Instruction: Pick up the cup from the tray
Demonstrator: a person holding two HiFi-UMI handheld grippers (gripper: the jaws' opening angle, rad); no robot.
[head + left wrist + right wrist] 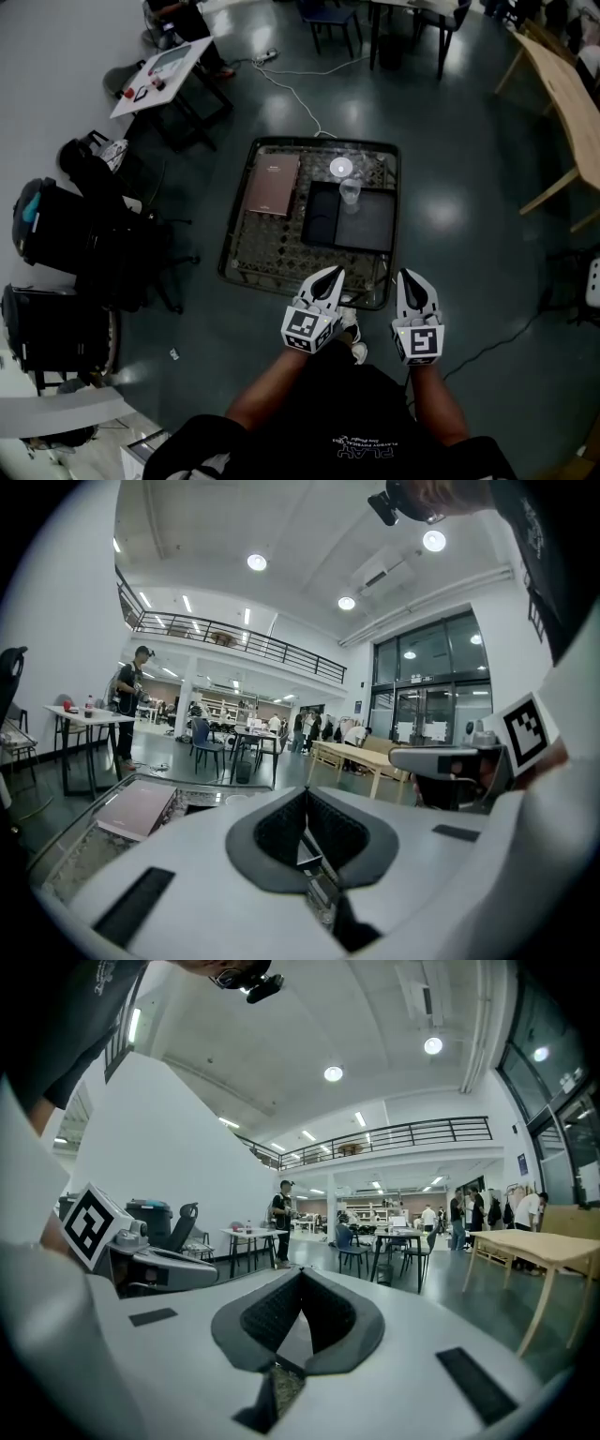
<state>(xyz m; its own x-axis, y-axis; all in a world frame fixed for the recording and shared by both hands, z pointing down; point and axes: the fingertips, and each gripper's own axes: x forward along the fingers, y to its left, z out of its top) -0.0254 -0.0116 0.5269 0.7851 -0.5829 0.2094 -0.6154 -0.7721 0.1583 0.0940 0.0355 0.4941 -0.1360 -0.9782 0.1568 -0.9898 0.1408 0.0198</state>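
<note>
Two grippers are in use, one in each hand, held side by side at the near end of a low glass table [231, 236].

- Left gripper [331, 276]: jaws fully closed, pads meeting, nothing between them. Its tip lies over the table's near edge.
- Right gripper [412, 278]: jaws likewise pressed together and empty. Its tip lies just beside the table's near right corner.

Both grippers point toward the tray [373, 228], which occupies the right half of the tabletop, and both are well apart from it.

The cup [350, 191] is clear and stands upright on the tray, at the middle of the far edge. Neither gripper touches it.

A white disc [341, 167] lies on the table just beyond the cup. A brown book [272, 183] lies flat to the left of the tray, toward the table's far left corner.
</note>
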